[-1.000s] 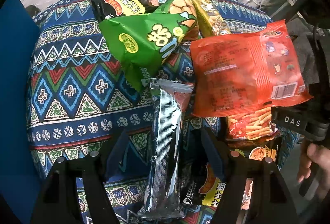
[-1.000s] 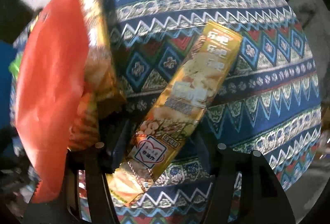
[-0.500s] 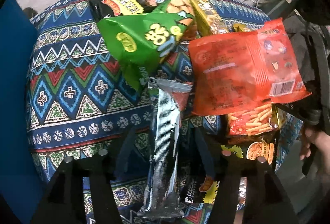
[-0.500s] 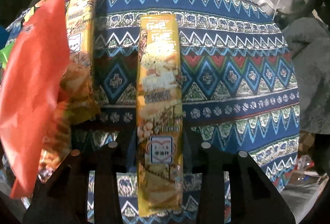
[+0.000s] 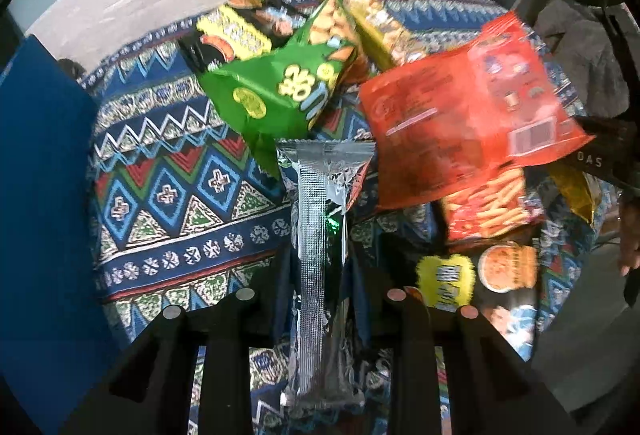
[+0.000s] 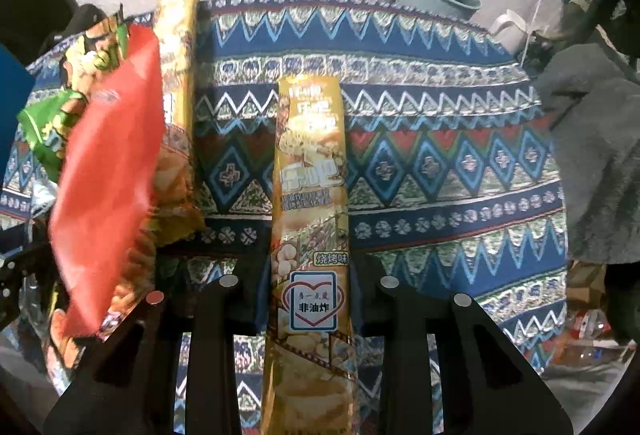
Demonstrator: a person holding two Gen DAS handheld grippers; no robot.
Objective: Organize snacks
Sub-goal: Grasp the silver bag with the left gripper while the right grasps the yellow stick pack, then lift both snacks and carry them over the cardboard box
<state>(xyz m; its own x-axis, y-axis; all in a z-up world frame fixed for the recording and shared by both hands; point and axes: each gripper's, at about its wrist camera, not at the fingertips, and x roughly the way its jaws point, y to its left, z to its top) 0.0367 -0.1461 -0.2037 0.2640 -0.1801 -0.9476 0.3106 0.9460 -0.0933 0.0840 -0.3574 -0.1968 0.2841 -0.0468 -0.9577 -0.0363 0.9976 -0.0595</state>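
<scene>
My right gripper (image 6: pixel 306 295) is clamped on a long gold snack packet (image 6: pixel 310 203), held lengthwise above the patterned cloth (image 6: pixel 440 163). My left gripper (image 5: pixel 320 299) pinches a silver packet (image 5: pixel 322 235) the same way. Just past it lie a green bag (image 5: pixel 280 91) and a red bag (image 5: pixel 464 115), partly overlapping other packets.

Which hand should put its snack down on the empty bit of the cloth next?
Probably the right gripper: its gold pack hangs over bare patterned cloth. The left gripper's silver pack hangs by the pile.
</scene>
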